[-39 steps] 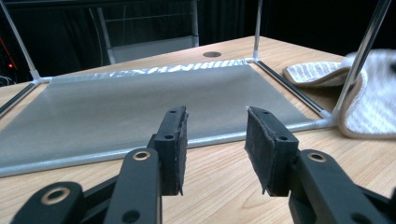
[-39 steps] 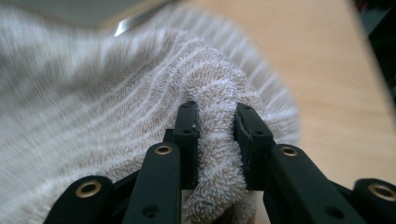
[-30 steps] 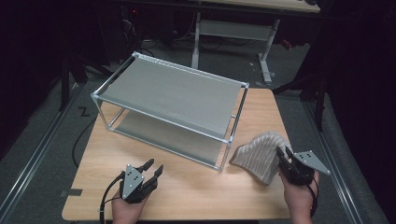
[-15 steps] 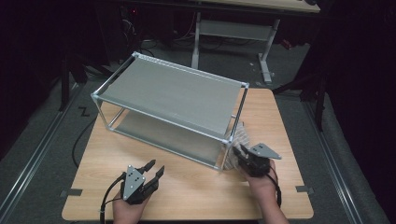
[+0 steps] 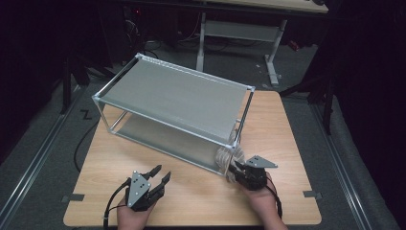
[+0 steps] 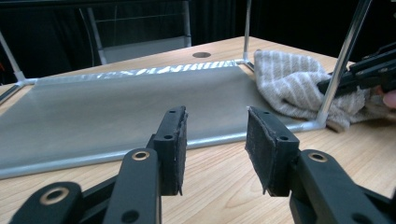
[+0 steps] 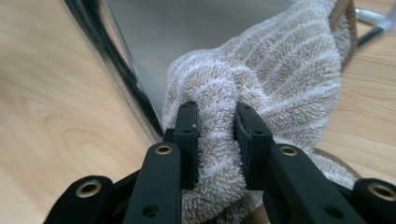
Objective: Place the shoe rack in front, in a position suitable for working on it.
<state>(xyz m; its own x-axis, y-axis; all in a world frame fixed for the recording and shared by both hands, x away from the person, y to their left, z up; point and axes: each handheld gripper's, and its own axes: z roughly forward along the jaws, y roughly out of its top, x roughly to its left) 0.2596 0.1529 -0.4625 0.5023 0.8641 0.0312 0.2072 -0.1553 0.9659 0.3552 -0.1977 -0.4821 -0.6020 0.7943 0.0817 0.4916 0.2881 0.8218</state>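
Moved leftward, right claw [image 7: 215,140] pinches towel [image 7: 280,74] bunched at rack [image 5: 172,96] corner.

The right gripper [image 5: 238,169], which a second ago stood at the lower right of the high view beside the striped towel [image 5: 225,157], has swung left to the near right corner of the metal shelf frame [image 5: 233,143]. The towel has travelled with it, pinched between the jaws, and now lies bunched against the corner post, partly on the lower shelf [image 6: 116,107].
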